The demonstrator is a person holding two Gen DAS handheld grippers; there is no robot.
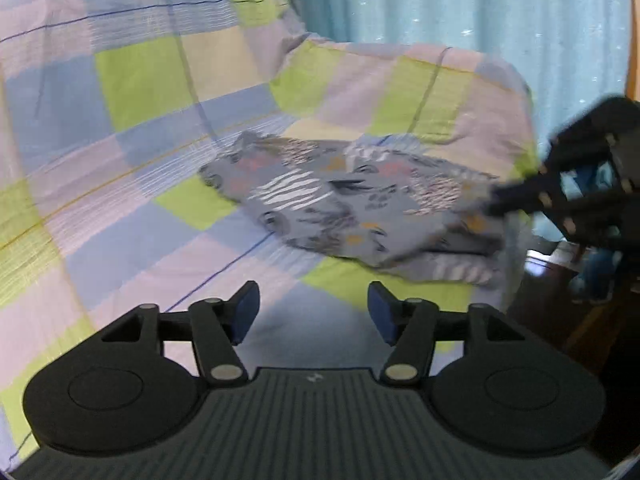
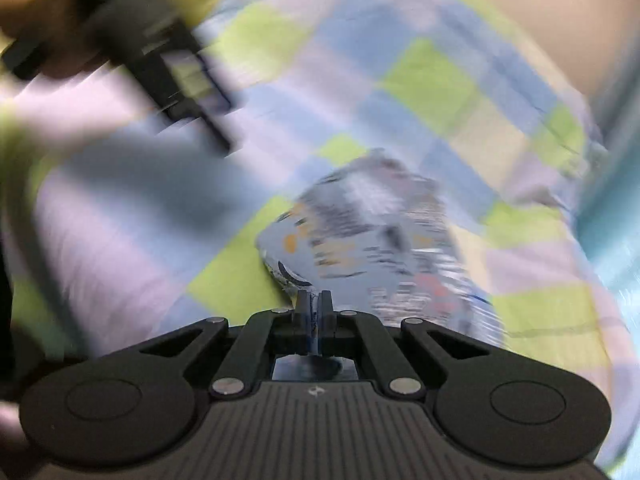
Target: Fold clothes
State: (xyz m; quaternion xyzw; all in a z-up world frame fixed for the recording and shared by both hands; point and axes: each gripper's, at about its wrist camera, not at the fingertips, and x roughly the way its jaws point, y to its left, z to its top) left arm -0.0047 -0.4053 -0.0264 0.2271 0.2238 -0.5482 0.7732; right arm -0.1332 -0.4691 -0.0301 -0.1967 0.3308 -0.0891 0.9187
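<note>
On the pastel checked sheet [image 1: 132, 80], the grey patterned folded garment [image 1: 352, 204] lies mid-fold w/ the right gripper [image 2: 314, 304] pinched shut on its near edge, left gripper [image 1: 313, 312] wide & empty (well short); next: carry edge over.

Bare checked sheet [image 1: 132, 216] ahead; folded garment [image 1: 352, 204] further right

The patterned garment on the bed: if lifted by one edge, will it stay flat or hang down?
The garment looks thin and wrinkled, so it would probably sag and unfold. It seems light. The right tool, shut on its edge, likely lifts it easily.
</note>
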